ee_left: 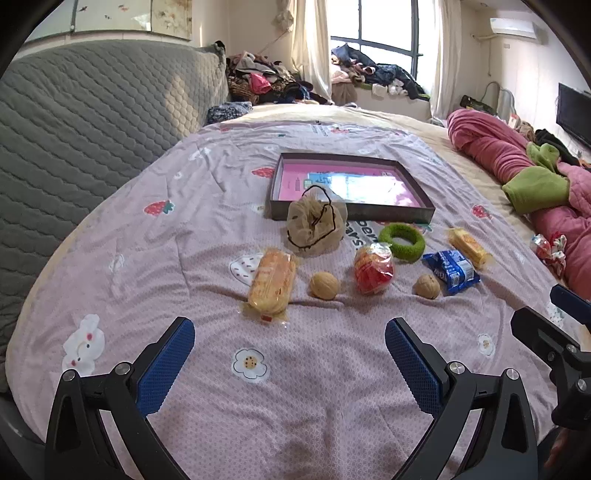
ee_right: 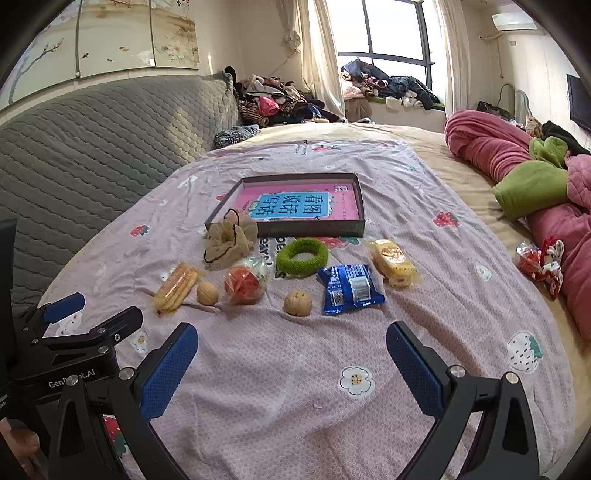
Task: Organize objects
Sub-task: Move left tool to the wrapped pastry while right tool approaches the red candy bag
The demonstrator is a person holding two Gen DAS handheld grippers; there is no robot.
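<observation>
While both tools, left tool (ee_left: 290,363) and right tool (ee_right: 291,363), hung released, nothing was boxed; next, presumably, a walnut (ee_right: 298,303) into the tray (ee_right: 360,225).

- Daylight enters through the rear window (ee_left: 373,33) — overexposed, washed out.
- Glare on the book cover (ee_left: 354,184) in the left wrist view.
- Soft shadows lie on the bedspread (ee_right: 295,369).
- Fisheye distortion bends edges; corners vignette black.
</observation>
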